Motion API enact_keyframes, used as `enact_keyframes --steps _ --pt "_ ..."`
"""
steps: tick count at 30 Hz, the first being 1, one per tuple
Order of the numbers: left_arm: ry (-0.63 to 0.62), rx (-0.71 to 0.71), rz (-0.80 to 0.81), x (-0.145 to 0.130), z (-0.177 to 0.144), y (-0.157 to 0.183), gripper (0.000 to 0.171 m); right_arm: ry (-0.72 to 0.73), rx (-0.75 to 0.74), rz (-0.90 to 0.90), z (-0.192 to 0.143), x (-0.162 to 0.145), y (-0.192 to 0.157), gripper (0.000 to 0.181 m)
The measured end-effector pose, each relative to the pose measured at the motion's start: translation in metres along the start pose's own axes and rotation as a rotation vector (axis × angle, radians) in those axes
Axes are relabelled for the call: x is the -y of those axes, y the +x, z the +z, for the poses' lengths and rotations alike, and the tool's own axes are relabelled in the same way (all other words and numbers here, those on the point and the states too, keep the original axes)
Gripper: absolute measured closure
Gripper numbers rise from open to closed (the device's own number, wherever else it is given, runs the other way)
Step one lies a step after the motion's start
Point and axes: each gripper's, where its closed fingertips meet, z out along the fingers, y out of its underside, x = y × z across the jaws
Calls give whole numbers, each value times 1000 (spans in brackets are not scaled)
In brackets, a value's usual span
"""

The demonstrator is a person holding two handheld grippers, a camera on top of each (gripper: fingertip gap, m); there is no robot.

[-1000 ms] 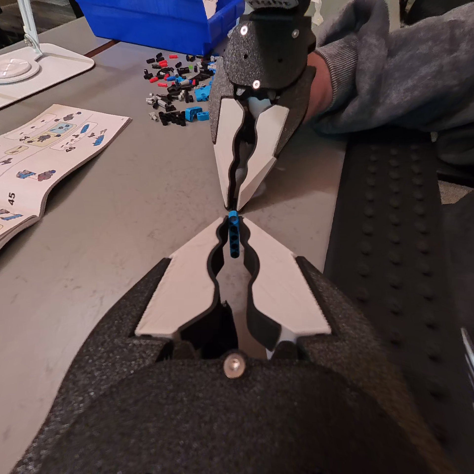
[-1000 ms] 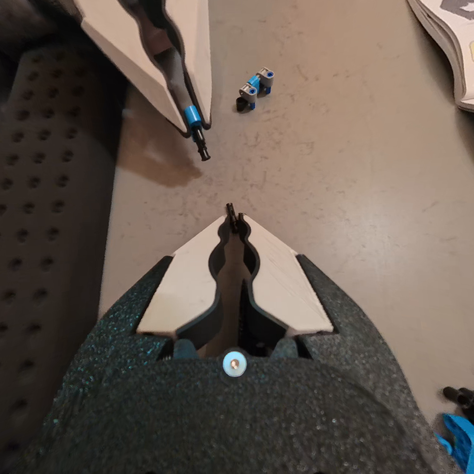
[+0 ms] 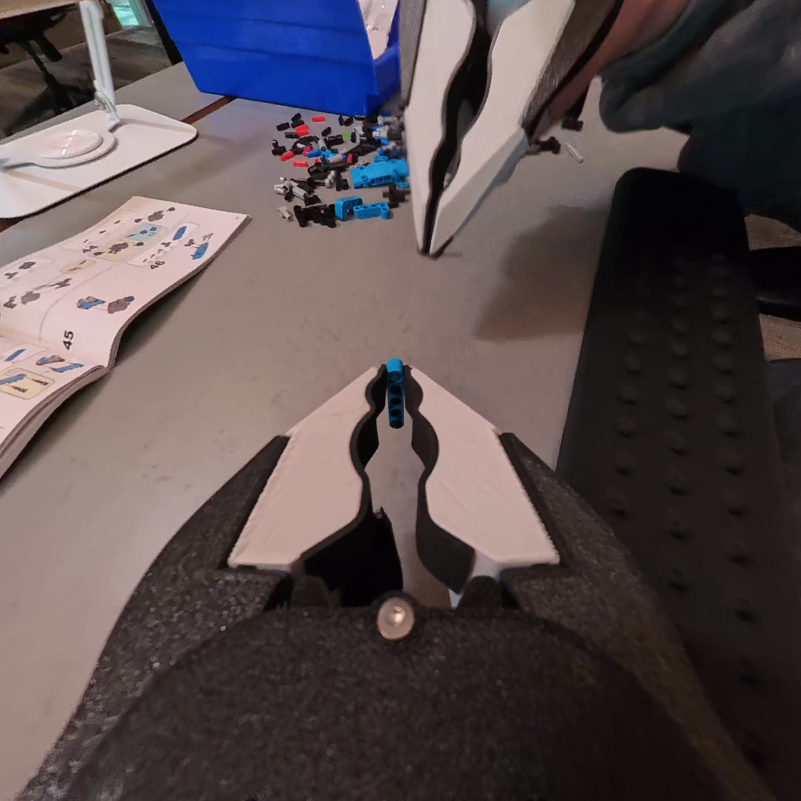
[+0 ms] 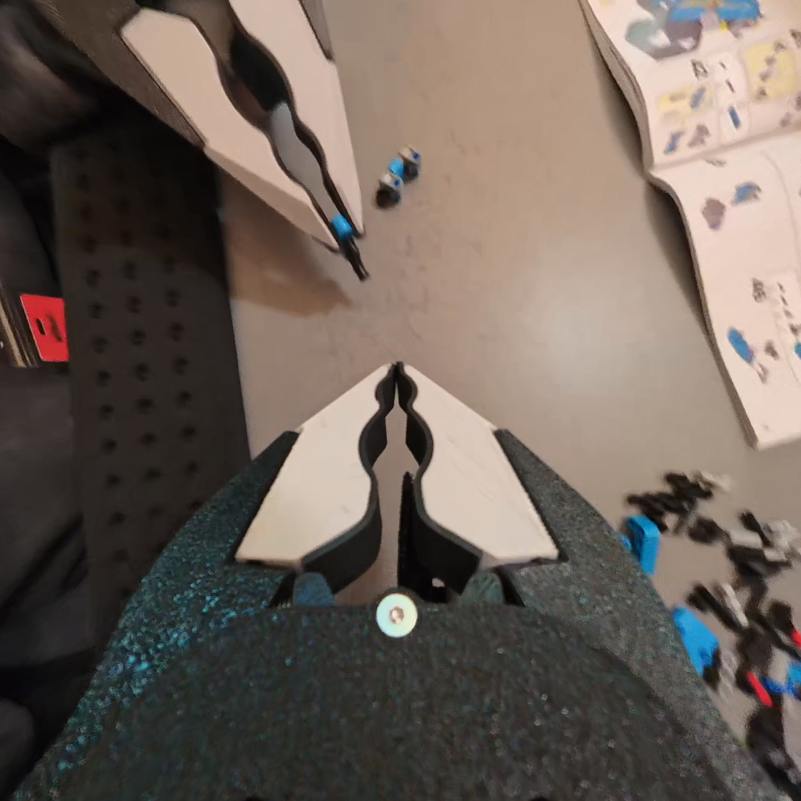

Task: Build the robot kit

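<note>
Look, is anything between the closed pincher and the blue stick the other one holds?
Nothing visible does. Only bare grey table lies between the right gripper, shut, and the blue beam pinched in the left gripper. The small blue-and-grey piece sits off to the side.

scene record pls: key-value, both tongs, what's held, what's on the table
left tongs: shut on blue beam, black pin out its far end
right tongs: shut, nothing visible between tips
table: grey
booklet: open, left side
loose parts pile: by blue bin
small grey-blue assembly: alone on table
</note>
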Motion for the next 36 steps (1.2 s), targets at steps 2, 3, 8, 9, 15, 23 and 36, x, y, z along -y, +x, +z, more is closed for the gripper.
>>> enact_keyframes --steps 2,3,8,9,15,23,36 --pt "15 -7 5 2 -3 2 165 -38 -55 26 -23 -16 15 181" --pt "19 -16 10 2 -3 4 165 -44 -106 37 -38 -26 25 181" --pt "-14 -32 70 -2 2 13 165 46 -416 242 -127 -86 67 173" --pt "-24 -33 85 -4 3 15 165 82 -450 310 -133 -98 69 170" --pt "-34 -36 111 -5 4 18 165 102 -495 481 -92 -160 49 157" --pt "-37 -41 86 -6 5 16 165 53 -413 405 -53 -155 44 160" --pt "43 -65 -63 14 6 15 165 131 -125 321 -28 -82 23 176"
